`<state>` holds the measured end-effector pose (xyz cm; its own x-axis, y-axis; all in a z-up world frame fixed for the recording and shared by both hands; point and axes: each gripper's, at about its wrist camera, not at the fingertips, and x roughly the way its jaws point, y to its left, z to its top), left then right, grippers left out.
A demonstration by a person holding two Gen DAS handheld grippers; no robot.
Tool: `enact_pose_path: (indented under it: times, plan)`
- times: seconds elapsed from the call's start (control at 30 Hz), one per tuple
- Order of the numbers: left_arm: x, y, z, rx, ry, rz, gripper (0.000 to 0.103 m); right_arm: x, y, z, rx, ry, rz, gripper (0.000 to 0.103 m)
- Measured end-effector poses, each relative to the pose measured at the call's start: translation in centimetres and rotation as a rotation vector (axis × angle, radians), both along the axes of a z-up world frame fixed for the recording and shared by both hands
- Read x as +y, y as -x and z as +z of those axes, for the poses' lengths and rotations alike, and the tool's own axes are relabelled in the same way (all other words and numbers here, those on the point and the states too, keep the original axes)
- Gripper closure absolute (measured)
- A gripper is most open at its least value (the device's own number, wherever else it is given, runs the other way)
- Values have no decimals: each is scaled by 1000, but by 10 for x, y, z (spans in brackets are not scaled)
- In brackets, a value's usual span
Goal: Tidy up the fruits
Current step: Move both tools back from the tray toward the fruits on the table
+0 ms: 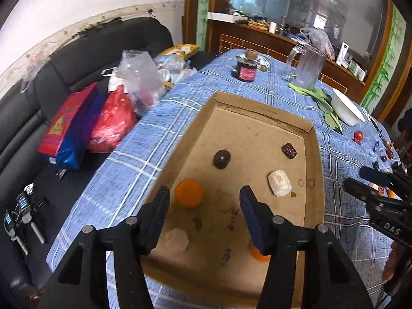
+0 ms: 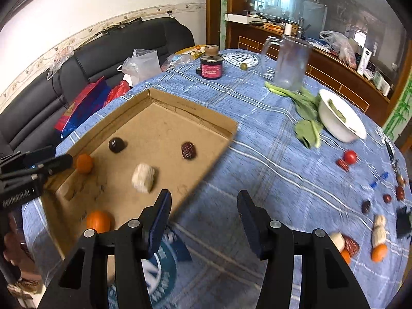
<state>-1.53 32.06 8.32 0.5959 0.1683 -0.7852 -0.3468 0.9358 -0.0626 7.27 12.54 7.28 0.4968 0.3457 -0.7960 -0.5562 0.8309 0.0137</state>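
Cardboard forms the shallow box [image 1: 312,154] lying on the blue checked cloth of the tabletop [image 2: 257,154]. Inside it sit two oranges [image 1: 188,193], a dark round fruit [image 1: 221,158], a wrinkled red date [image 1: 289,150] and a pale wrapped piece [image 1: 279,186]. The left hand-held gripper [image 1: 204,216] hangs over the box with its jaws apart and nothing between them. The right hand-held gripper [image 2: 203,217] hovers over the cloth beside the box, jaws apart and empty too. More dates [image 2: 365,206], a small tomato [image 2: 350,156] and another orange [image 2: 379,252] lie loose on the cloth to the right, near a white bowl [image 2: 342,114].
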Motion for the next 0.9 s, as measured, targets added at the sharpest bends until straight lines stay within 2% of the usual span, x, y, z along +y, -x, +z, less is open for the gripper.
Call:
enact_pose_path:
  times: [0.2, 0.43, 0.57, 0.8, 0.9]
  plan:
    - [-12, 23, 5, -8, -8, 25, 44, -41, 25, 7, 3, -21, -35, 46]
    - [-55, 24, 7, -38, -26, -16, 43, -102, 53, 6, 33, -18, -124, 44]
    - [-92, 9, 9, -38, -11, -87, 43, -143, 66, 10, 6, 9, -188, 44]
    - [-169, -17, 13, -39, -12, -226, 43, -221, 76, 18, 6, -16, -332, 44]
    - [-198, -23, 13, -39, -10, -280, 43, -242, 79, 19, -1, -13, -369, 44]
